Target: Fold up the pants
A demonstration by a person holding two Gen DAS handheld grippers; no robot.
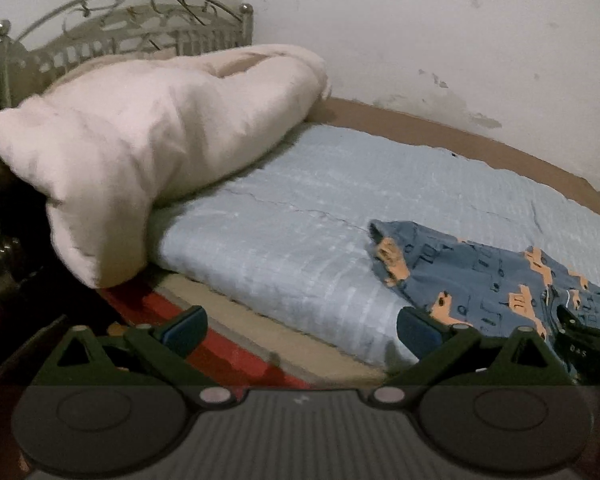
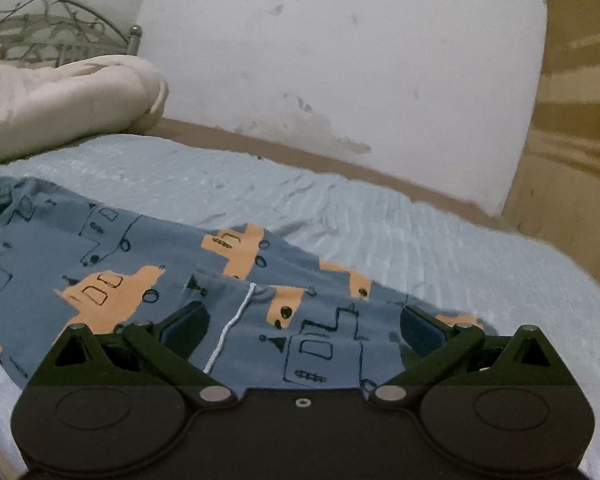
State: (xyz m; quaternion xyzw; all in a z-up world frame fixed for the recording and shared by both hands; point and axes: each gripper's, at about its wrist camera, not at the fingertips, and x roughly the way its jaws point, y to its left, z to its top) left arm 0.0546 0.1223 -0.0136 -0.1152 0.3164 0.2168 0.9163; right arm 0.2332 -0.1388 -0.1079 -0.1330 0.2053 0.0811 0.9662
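Two sets of tongs are working this bed, and both are gaping wide with nothing pinched. In the left wrist view, the cream duvet [image 1: 152,152] is slumping across the upper left, the light blue quilt [image 1: 300,240] is spreading through the middle, and the left tongs [image 1: 300,332] are hovering at the mattress edge, low centre. The blue pants [image 1: 480,276] with orange patches are lying rumpled on the quilt at lower right. Over in the right wrist view, the right tongs [image 2: 304,330] are poised directly above the pants [image 2: 112,264], fingers straddling a white drawstring [image 2: 230,326].
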